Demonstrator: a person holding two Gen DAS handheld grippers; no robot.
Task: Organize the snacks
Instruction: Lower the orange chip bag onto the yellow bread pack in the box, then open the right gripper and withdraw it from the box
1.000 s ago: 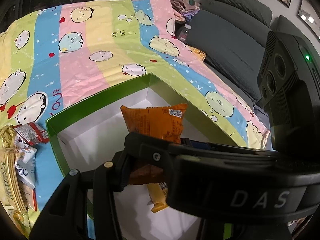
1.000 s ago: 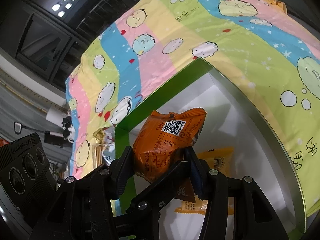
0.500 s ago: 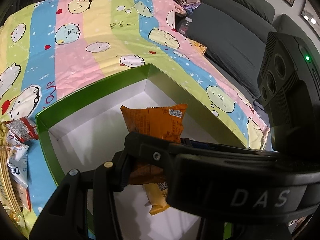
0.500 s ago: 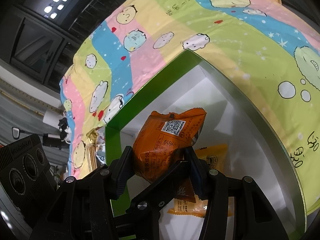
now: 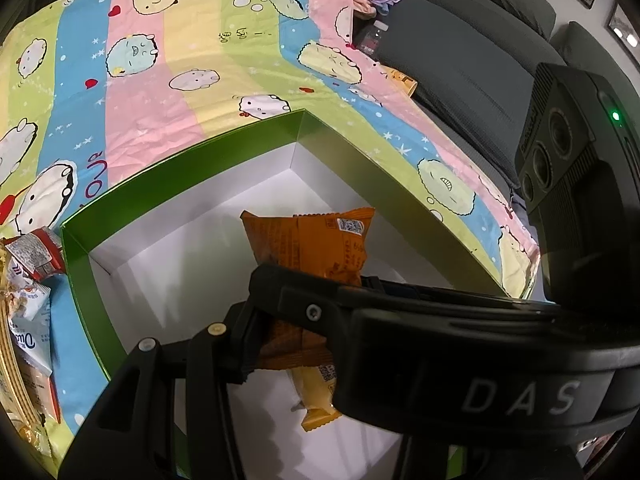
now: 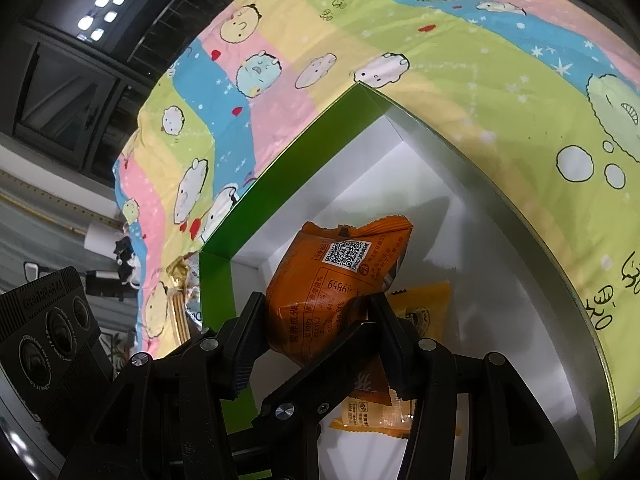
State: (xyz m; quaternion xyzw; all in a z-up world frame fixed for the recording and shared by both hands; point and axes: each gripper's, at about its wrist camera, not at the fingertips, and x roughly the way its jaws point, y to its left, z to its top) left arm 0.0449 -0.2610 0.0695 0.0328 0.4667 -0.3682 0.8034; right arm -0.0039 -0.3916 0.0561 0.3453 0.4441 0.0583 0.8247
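Two hand-held grippers: right (image 6: 320, 316) clamps orange packet (image 6: 336, 280) over green box (image 6: 260, 208); left's state unclear.

Printed in grey capitals on the black gripper body (image 5: 520, 392): "DAS". On the orange snack packet (image 6: 336, 280): a QR code on a white label, with "9859" below it and small, unreadable nutrition figures. On the striped cartoon sheet (image 5: 180, 92): pink letters "OUR". On a white wrapper (image 5: 28, 340) at left: blue lettering, illegible.

Orange snack packet (image 6: 336, 280) upright over green box (image 6: 256, 208); yellow packet (image 6: 424, 308) inside.
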